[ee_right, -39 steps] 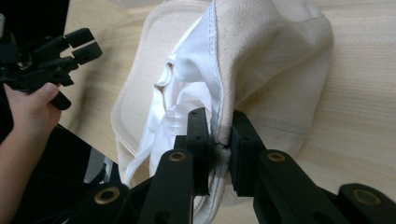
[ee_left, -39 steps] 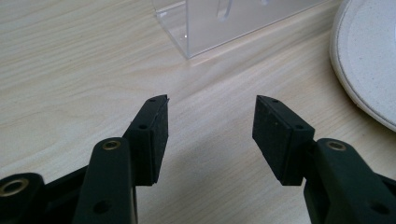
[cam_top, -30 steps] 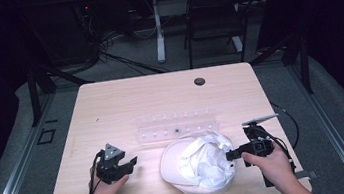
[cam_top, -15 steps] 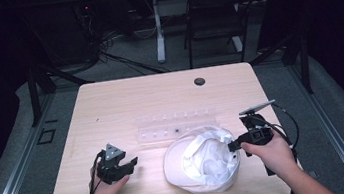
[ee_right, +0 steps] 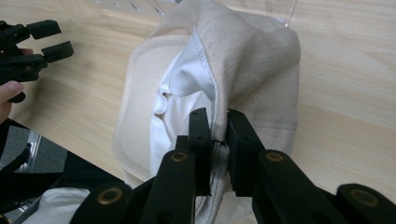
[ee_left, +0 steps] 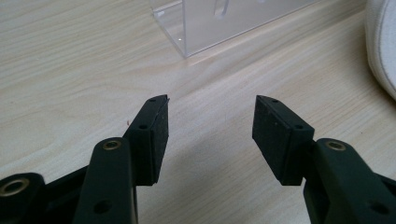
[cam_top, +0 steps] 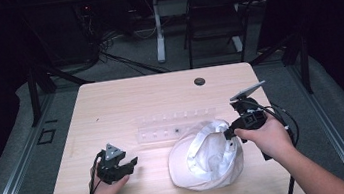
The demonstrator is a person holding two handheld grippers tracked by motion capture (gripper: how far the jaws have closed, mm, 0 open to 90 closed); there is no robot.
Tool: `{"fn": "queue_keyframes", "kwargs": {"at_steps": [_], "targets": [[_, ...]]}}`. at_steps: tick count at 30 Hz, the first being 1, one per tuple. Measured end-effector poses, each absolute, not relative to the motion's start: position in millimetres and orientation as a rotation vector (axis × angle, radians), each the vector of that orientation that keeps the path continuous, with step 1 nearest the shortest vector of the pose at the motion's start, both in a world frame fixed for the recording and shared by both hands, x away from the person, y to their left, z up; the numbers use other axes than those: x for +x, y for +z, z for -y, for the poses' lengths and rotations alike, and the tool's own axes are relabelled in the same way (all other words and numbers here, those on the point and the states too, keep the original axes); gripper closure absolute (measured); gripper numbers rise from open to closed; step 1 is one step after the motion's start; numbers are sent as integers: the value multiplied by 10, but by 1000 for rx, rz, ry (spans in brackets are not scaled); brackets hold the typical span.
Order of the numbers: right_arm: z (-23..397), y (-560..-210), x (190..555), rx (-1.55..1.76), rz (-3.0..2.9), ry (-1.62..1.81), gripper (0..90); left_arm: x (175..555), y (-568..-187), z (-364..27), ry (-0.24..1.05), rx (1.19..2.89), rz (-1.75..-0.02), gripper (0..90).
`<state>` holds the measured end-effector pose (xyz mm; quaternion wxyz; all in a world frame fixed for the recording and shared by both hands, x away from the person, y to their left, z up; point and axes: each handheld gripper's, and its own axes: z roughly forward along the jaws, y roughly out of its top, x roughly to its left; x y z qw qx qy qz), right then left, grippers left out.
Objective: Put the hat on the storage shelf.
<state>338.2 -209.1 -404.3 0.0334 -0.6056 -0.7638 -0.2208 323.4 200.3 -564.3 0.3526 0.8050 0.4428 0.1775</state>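
Note:
A cream-white cloth hat (cam_top: 207, 156) lies upside down on the table, its white lining showing. My right gripper (cam_top: 228, 132) is shut on the hat's (ee_right: 252, 60) rim at its right side, the fabric pinched between the jaws (ee_right: 218, 133) and lifted a little. My left gripper (cam_top: 131, 163) rests low over the table to the hat's left, open, with nothing between its jaws (ee_left: 210, 121). The hat's edge (ee_left: 383, 51) shows at the far right of the left gripper view.
A clear acrylic rack (cam_top: 174, 127) lies just behind the hat; its corner (ee_left: 205, 28) is ahead of the left gripper. A round dark grommet (cam_top: 199, 81) sits near the table's far edge. Bare wood lies between the left gripper and the hat.
My right gripper has moved up and away from me with the hat's rim, pulling the hat rounder and slightly farther back. The left gripper has stayed put.

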Motion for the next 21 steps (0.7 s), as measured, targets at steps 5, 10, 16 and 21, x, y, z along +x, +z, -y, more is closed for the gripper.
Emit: {"fn": "queue_keyframes", "kwargs": {"at_steps": [5,10,16,21], "targets": [[2073,-3917,3397,-1857,2370,-696,819,3232,-5642,-2002,460,2082,-1147,463],[2043,-3819,3401,-1844,2381,-705,820,3229,-5644,-1996,458,2079,-1153,463],[1998,-3702,3406,-1820,2379,-729,820,3229,-5643,-1997,460,2081,-1150,463],[1997,-3611,3401,-1798,2332,-782,820,3230,-5641,-2001,460,2082,-1148,463]]}}
